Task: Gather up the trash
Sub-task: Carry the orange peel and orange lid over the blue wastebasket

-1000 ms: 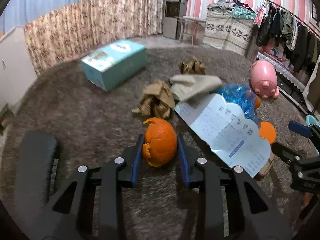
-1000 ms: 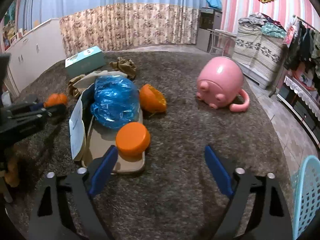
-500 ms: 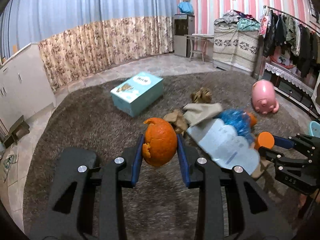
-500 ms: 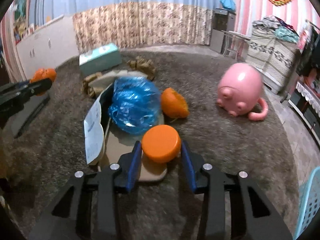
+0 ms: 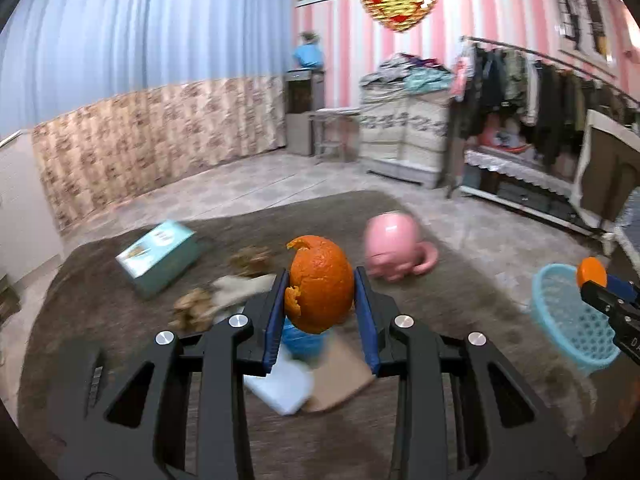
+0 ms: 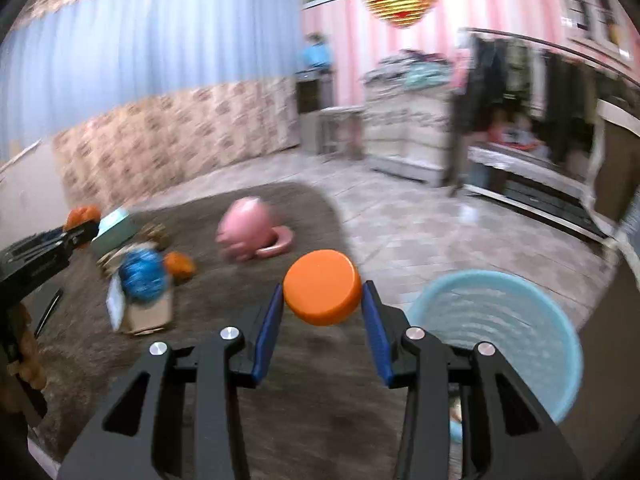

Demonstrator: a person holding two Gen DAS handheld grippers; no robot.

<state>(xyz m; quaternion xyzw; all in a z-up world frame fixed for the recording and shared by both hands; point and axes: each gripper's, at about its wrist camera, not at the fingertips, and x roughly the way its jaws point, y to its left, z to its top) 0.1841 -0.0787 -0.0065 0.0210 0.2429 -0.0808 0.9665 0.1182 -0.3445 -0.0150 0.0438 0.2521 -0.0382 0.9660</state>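
Note:
My left gripper [image 5: 320, 300] is shut on an orange peel [image 5: 319, 283], held up above the brown carpet. My right gripper [image 6: 322, 304] is shut on a round orange lid [image 6: 322, 287], lifted off the floor. A light blue mesh basket [image 6: 516, 360] stands on the floor just right of the right gripper; in the left wrist view the basket [image 5: 568, 320] sits at the right, with the right gripper [image 5: 596, 276] over its rim. On the carpet lie a blue plastic bag [image 6: 142, 276], another orange peel [image 6: 180, 264], a flat cardboard piece [image 5: 340, 380], white paper [image 5: 280, 388] and crumpled brown paper [image 5: 192, 308].
A pink pig-shaped toy [image 5: 394, 246] and a teal box [image 5: 160, 256] sit on the carpet. Beyond the carpet are tiled floor, a clothes rack [image 5: 540, 92] at the right, a covered cabinet [image 5: 404, 132] and a curtained wall [image 5: 140, 80].
My right gripper closed on the orange lid and lifted it off the cardboard, swinging right toward the blue basket. My left gripper rose and turned right, still holding the orange peel.

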